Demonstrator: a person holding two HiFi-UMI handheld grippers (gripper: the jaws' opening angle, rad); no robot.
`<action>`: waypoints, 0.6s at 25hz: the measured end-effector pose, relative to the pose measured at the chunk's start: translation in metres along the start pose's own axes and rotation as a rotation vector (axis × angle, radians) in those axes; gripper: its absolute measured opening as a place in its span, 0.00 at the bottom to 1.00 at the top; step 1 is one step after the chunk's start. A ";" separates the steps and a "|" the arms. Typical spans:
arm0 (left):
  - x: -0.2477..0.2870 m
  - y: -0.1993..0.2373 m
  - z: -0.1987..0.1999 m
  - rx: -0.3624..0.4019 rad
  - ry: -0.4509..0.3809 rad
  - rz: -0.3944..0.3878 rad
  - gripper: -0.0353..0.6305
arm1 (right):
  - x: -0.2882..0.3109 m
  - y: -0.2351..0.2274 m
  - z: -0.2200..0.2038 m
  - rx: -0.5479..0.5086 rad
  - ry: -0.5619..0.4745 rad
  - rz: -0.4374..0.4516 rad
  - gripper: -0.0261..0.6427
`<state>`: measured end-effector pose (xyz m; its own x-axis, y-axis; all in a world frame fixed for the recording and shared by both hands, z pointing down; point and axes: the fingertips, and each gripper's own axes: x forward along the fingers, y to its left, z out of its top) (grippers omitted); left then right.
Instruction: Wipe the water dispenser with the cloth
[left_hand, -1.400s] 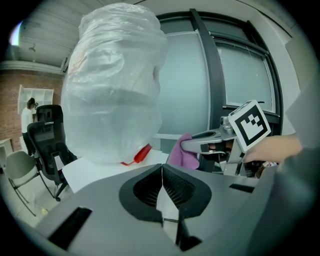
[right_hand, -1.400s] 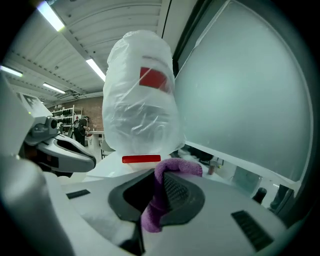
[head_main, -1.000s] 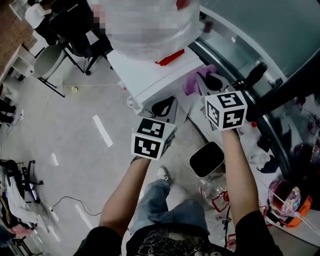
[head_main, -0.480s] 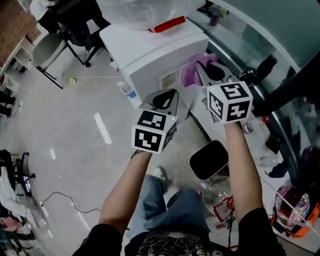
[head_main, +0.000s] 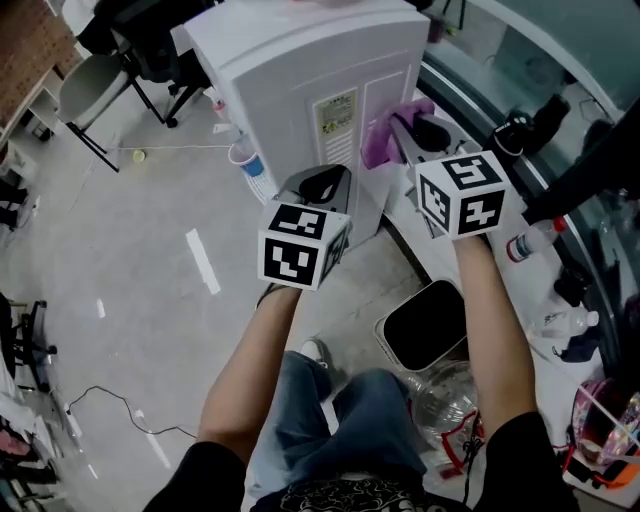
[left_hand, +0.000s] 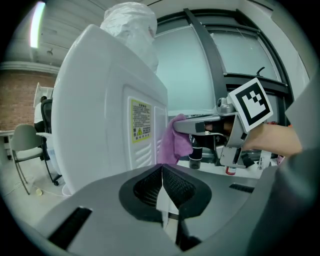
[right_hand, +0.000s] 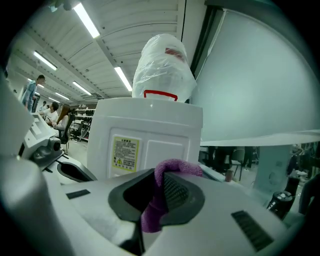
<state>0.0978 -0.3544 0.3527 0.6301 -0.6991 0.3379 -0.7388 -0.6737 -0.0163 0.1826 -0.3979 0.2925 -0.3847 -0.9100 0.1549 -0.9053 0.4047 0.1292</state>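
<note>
At twelve o'clock from both tools stands the water dispenser (head_main: 290, 70), its labelled panel just beyond the cloth (right_hand: 152, 210) clamped in the right tool (right_hand: 157, 192), the nearer one, while the left tool (left_hand: 162, 187) hangs closed on nothing.

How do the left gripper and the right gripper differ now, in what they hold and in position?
The left gripper is shut with nothing between its jaws; the right gripper is shut on the purple cloth. The right gripper reaches farther forward than the left gripper, its cloth close to the water dispenser. Both point at the water dispenser.
</note>
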 end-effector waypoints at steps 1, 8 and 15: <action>0.002 0.000 -0.008 0.006 0.000 0.004 0.09 | 0.001 0.001 -0.008 -0.006 -0.002 -0.001 0.09; 0.009 0.001 -0.054 0.015 -0.020 0.043 0.09 | 0.006 0.009 -0.065 -0.011 -0.013 -0.009 0.09; 0.013 0.010 -0.098 -0.019 -0.016 0.074 0.09 | 0.011 0.020 -0.123 -0.007 0.023 -0.010 0.09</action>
<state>0.0747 -0.3468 0.4495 0.5769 -0.7510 0.3213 -0.7880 -0.6153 -0.0232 0.1826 -0.3891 0.4178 -0.3712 -0.9118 0.1755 -0.9077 0.3962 0.1382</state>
